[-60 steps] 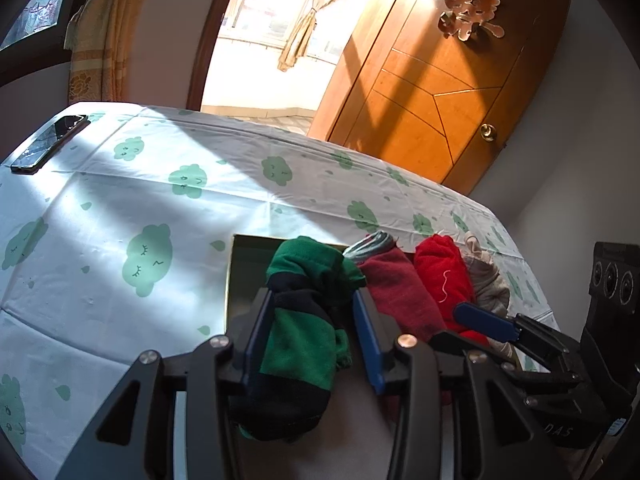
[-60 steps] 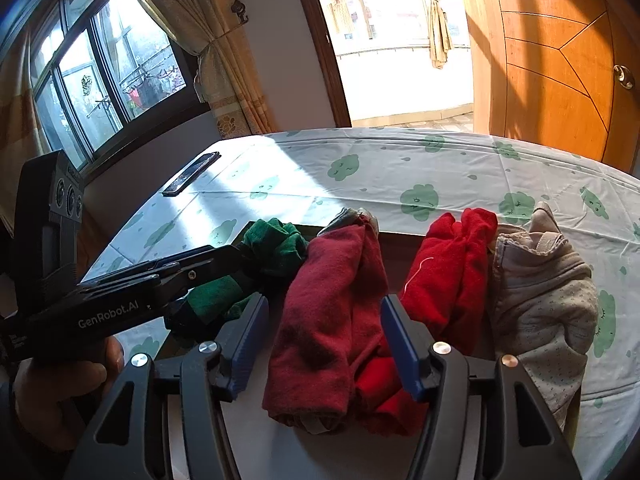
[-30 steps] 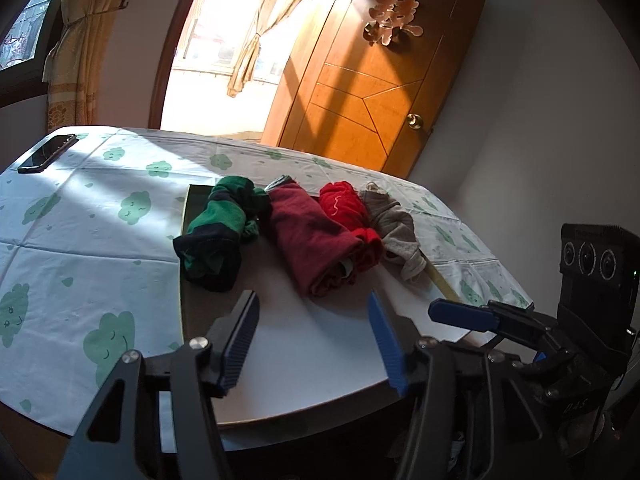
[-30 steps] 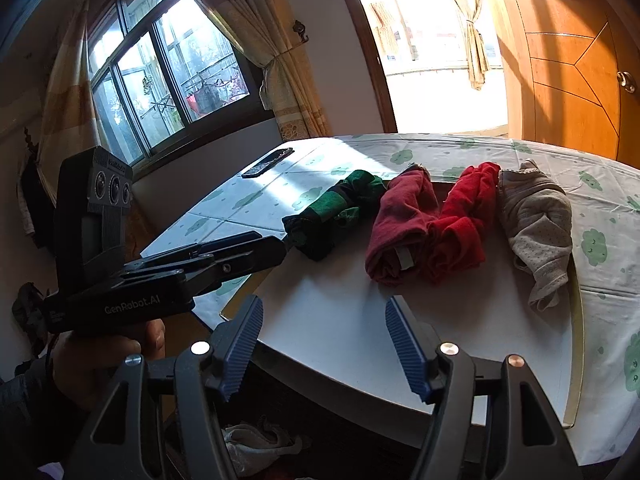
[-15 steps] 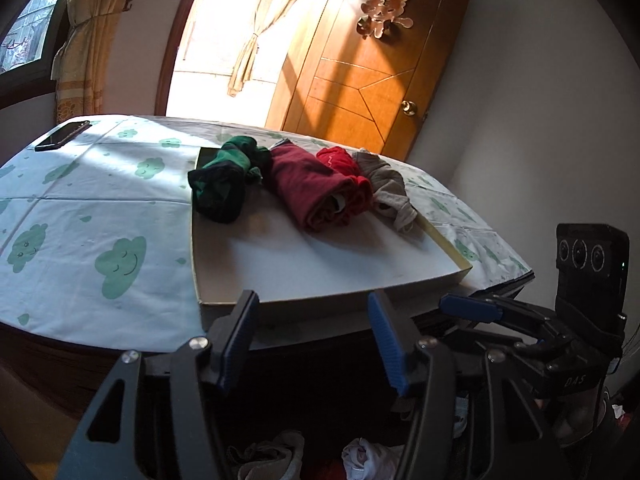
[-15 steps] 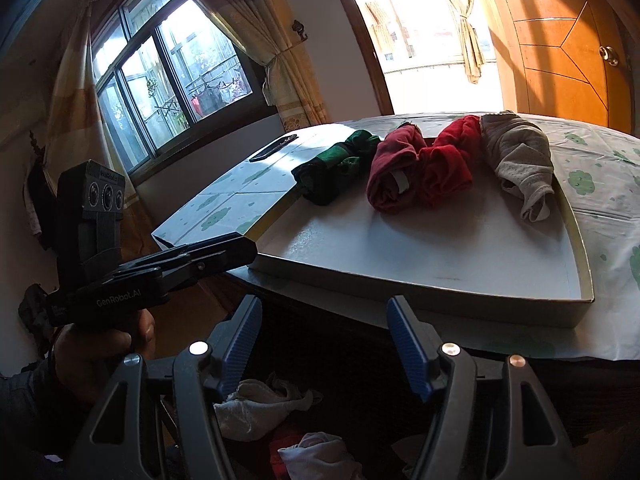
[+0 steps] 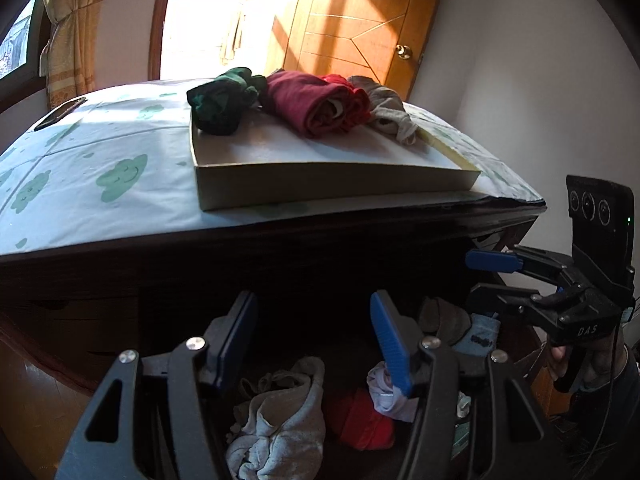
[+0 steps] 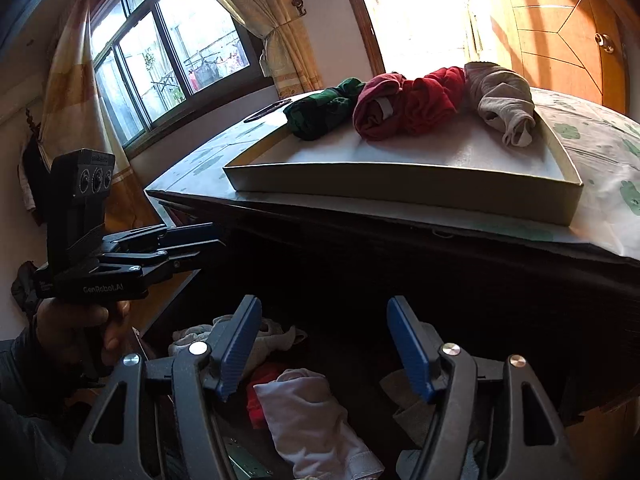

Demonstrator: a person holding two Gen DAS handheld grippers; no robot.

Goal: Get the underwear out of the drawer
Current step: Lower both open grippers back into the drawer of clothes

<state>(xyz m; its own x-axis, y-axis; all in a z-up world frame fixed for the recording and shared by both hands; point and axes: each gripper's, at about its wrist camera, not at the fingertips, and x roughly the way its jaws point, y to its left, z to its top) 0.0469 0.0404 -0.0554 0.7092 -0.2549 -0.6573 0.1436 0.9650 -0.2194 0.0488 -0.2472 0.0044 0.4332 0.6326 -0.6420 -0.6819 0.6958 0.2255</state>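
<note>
Left tongs (image 7: 314,334) are opening over the open drawer (image 7: 520,344), nothing between them; right tongs (image 8: 324,340) are standing wide and empty above a white rolled underwear (image 8: 308,412). Only the right view is showing the window (image 8: 160,64) and "GenRobot.AI" lettering; the left view is showing "DAS". Four rolled pieces are lying in the tray (image 7: 320,186) on the table (image 7: 100,184).

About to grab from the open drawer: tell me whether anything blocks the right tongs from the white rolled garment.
Nothing visible does. The right tongs hang open above the white rolled garment in the dark wooden drawer, with only open space between them.
</note>
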